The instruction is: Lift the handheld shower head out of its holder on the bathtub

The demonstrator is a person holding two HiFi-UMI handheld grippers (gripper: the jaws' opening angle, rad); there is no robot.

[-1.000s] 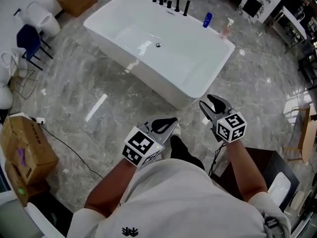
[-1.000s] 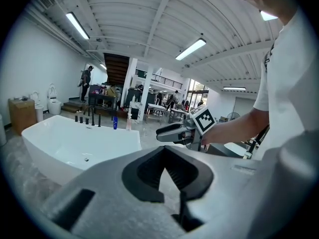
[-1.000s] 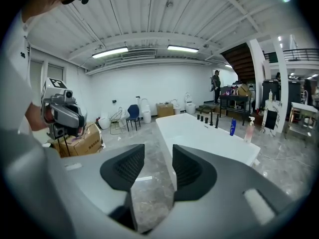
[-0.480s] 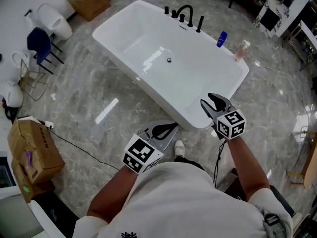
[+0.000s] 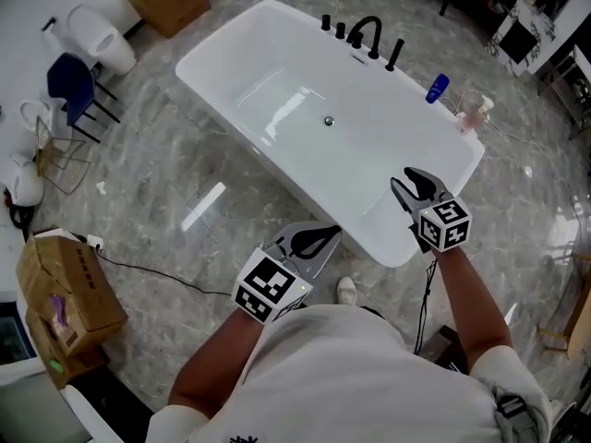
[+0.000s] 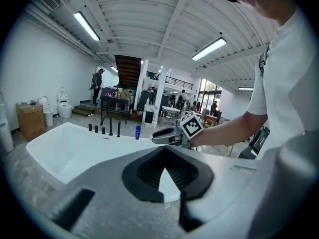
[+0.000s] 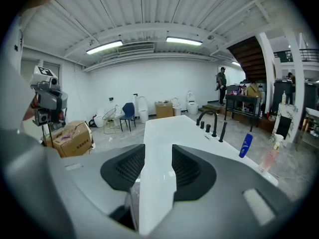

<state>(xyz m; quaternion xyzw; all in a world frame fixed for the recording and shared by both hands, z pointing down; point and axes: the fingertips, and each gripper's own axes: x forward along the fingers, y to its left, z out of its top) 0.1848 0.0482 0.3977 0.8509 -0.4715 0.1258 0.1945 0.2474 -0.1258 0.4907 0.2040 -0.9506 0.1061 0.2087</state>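
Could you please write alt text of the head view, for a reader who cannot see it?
Seen from above, a person holds a left gripper and a right gripper, both empty, at the near end of a white bathtub on a grey marble floor. A black faucet and a blue bottle stand on the far rim.

You're working in bright, even light from ceiling tubes (image 7: 104, 46); it glares off the marble floor (image 5: 203, 206) and bathtub (image 5: 277, 123). Both gripper views bend strongly, dark at corners
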